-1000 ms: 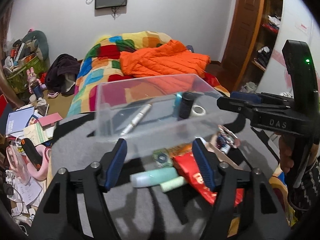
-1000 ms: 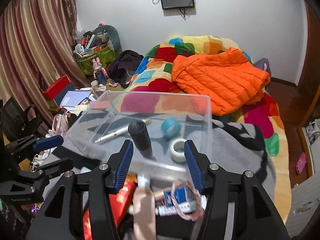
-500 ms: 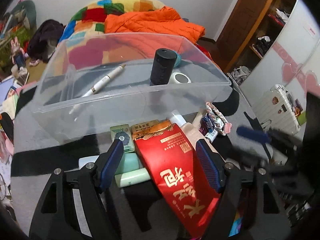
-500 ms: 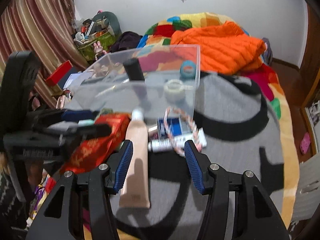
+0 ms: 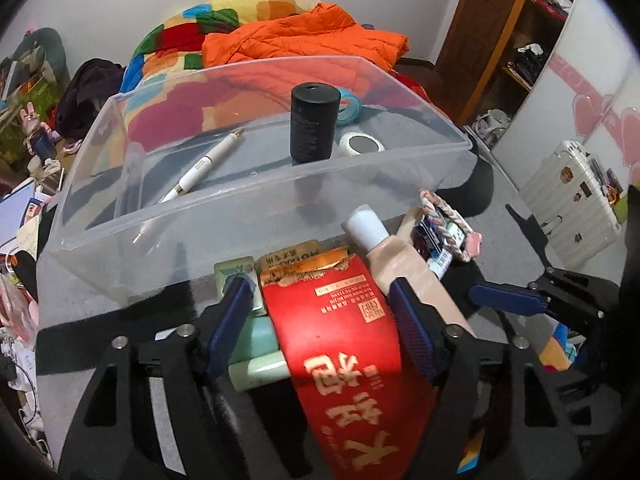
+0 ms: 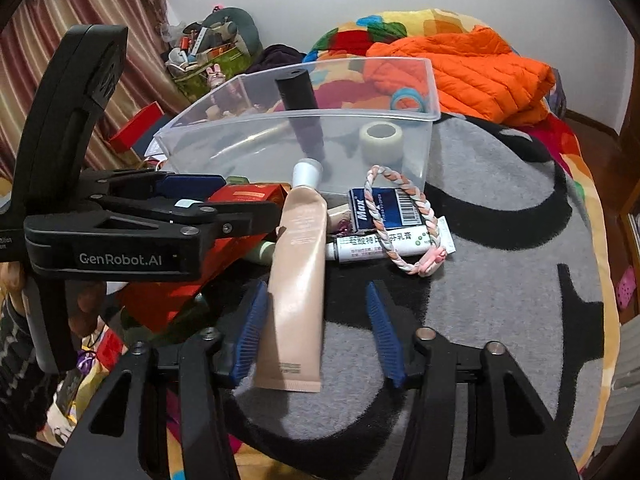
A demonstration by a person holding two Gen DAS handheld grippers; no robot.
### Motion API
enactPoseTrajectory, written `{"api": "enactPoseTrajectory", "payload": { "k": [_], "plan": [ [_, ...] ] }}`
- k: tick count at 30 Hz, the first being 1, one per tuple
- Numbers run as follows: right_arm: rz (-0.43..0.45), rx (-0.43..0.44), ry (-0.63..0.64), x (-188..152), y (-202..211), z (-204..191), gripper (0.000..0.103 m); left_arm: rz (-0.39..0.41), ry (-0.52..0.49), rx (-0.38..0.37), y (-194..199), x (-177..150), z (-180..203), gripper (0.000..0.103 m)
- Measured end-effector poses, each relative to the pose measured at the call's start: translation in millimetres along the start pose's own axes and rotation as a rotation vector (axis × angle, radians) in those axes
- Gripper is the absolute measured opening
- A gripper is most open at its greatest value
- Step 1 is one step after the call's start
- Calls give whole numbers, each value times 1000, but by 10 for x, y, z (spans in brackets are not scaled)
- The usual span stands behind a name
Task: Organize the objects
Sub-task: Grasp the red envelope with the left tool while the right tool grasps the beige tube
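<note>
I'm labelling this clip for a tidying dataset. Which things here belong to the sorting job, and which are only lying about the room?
Part of the job:
- clear bin
- red packet
- beige tube
- braided band
- ointment tube
- white pen, already binned

Lying about:
- orange jacket
- patchwork quilt
- white suitcase

This was a lived-in bedroom at home: a bed under a patchwork quilt (image 5: 176,36) with an orange puffer jacket (image 6: 480,64) thrown across it, striped curtains (image 6: 68,40), a wooden wardrobe (image 5: 500,28), a white suitcase (image 5: 576,200).
</note>
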State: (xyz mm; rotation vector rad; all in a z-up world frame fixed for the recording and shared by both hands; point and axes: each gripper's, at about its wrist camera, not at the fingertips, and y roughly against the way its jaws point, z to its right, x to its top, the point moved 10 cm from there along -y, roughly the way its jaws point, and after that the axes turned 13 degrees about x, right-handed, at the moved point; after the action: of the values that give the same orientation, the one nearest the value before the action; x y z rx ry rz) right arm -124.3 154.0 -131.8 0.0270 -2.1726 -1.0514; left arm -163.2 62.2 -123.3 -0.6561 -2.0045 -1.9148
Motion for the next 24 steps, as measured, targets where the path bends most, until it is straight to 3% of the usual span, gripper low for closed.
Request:
{"api": "enactPoseTrajectory", "payload": {
  "k": [7,15,20,24],
  "plan": [
    [-12,-17,37,-7,29,7,20,14,0,-14,161,-118,-162,54],
    [-16,-63,46,31,158,73,19,53,-10,25,308,-270,-349,53],
    [54,-44,35,334,190,-16,19,110,10,19,447,-215,-383,53],
    [47,-54,68,539,-5,-108,19,152,28,10,571,-152,-426,53]
  ]
}}
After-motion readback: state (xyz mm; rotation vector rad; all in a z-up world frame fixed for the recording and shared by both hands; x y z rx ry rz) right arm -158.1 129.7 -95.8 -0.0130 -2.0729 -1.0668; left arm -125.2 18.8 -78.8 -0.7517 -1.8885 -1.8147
